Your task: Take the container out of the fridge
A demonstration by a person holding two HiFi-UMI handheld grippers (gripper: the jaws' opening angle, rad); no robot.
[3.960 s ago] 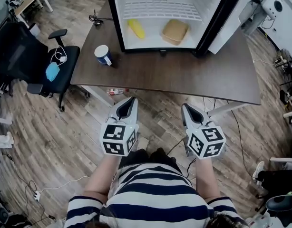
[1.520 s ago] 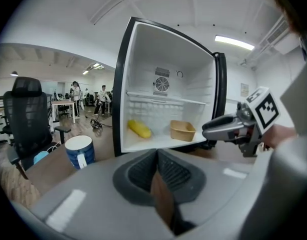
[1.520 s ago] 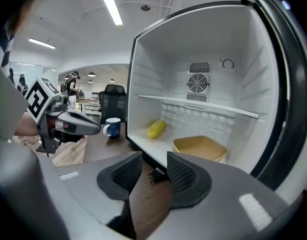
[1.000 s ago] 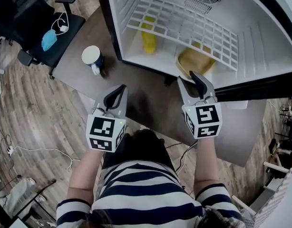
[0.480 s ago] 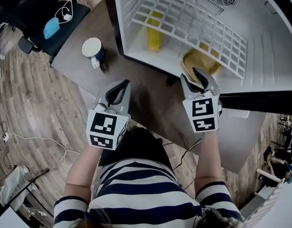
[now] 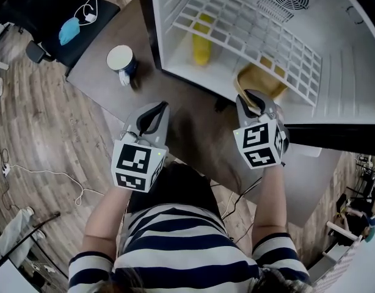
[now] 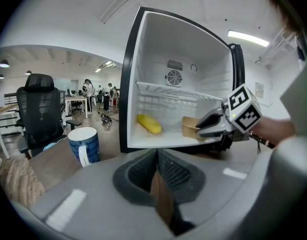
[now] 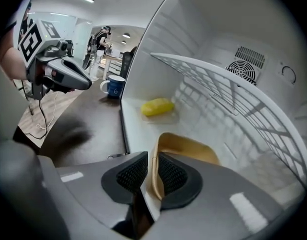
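Container (image 6: 259,79) rim sits between the right gripper's (image 6: 253,97) closing jaws, the pads not quite pressing it. Left gripper (image 6: 156,112), to its left, is pressed together and empty.

One fridge (image 6: 349,90) with one shelf (image 6: 254,32) — inside, one container (image 6: 265,78) and one yellow item (image 6: 202,54). Outside — one mug (image 6: 121,60), one chair (image 6: 93,14), two grippers: left gripper (image 6: 152,111), right gripper (image 6: 254,97).

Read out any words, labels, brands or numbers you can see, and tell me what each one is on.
No text here can be read.
On the left claw and right claw (jaws closing, rim of the tan container between them): only black-and-white square patterns, no letters.
On the blue mug: no legible print.
On the wall notice in the left gripper view: too small to read.
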